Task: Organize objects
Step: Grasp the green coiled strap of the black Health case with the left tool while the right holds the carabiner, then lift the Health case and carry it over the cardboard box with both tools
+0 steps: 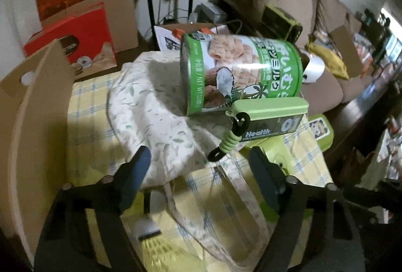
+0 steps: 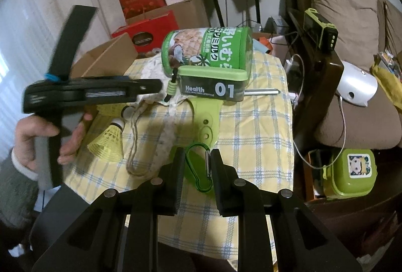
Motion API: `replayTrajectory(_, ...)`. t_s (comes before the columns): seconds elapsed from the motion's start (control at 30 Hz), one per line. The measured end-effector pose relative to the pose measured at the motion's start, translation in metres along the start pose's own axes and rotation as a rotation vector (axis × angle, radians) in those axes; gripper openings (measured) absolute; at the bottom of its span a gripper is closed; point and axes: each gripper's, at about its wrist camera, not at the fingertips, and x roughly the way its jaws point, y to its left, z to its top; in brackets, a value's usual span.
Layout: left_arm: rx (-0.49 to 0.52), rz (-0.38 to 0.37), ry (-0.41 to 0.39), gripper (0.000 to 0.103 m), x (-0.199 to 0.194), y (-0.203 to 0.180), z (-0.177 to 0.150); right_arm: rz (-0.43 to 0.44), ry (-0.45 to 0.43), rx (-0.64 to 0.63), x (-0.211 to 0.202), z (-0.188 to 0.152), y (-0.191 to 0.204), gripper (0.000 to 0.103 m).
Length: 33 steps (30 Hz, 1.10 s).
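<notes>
A green snack can [image 1: 241, 73] lies on its side on the yellow checked tablecloth [image 1: 88, 106]. A green "Health 01" tin [image 1: 271, 118] rests against it, with a green coiled lanyard [image 1: 227, 141] hanging off its end. My left gripper [image 1: 201, 167] is open just above a white floral drawstring pouch [image 1: 155, 106], whose edge bulges up between the fingers. In the right wrist view a hand holds that gripper [image 2: 150, 87] side-on, left of the tin [image 2: 213, 86] and the can [image 2: 208, 50]. My right gripper [image 2: 198, 171] is shut on a green carabiner [image 2: 198, 166].
An open cardboard box [image 1: 37, 108] stands at the table's left edge. A yellow shuttlecock [image 2: 108, 141], a green plastic strap [image 2: 207, 118] and a metal rod [image 2: 261, 91] lie on the cloth. A green lunch box [image 2: 351, 176] sits below the table's right edge, by a brown sofa [image 2: 351, 20].
</notes>
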Motion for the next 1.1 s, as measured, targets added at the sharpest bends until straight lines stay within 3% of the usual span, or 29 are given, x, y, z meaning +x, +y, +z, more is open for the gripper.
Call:
replayTrajectory(0.2,0.092,-0.053,-0.019,0.067,0.012,-0.014,0.001,0.001,0.011,0.008,0.006,-0.001,-0.001,0.020)
replayTrajectory(0.33,0.130,-0.096,0.006,0.048,0.021,-0.022,0.004,0.008,0.017,0.016,0.008,-0.003,-0.002,0.020)
replayTrajectory(0.47,0.124,-0.158,0.026,0.038,0.028,-0.021,0.005,0.010,0.016,0.017,0.007,-0.003,-0.003,0.020)
replayTrajectory(0.53,0.118,-0.172,0.033,0.024,0.030,-0.019,0.004,0.010,0.016,0.017,0.007,-0.003,-0.004,0.020)
replayTrajectory(0.63,0.107,-0.173,0.032,0.017,0.030,-0.015,0.004,0.011,0.014,0.019,0.007,-0.003,-0.004,0.020)
replayTrajectory(0.9,0.051,-0.208,0.002,0.015,0.018,-0.004,0.005,0.011,0.017,0.014,0.007,-0.002,-0.002,0.020)
replayTrajectory(1.1,0.031,-0.233,-0.048,0.013,-0.014,-0.002,0.004,0.016,-0.003,0.008,0.003,0.005,0.003,0.020)
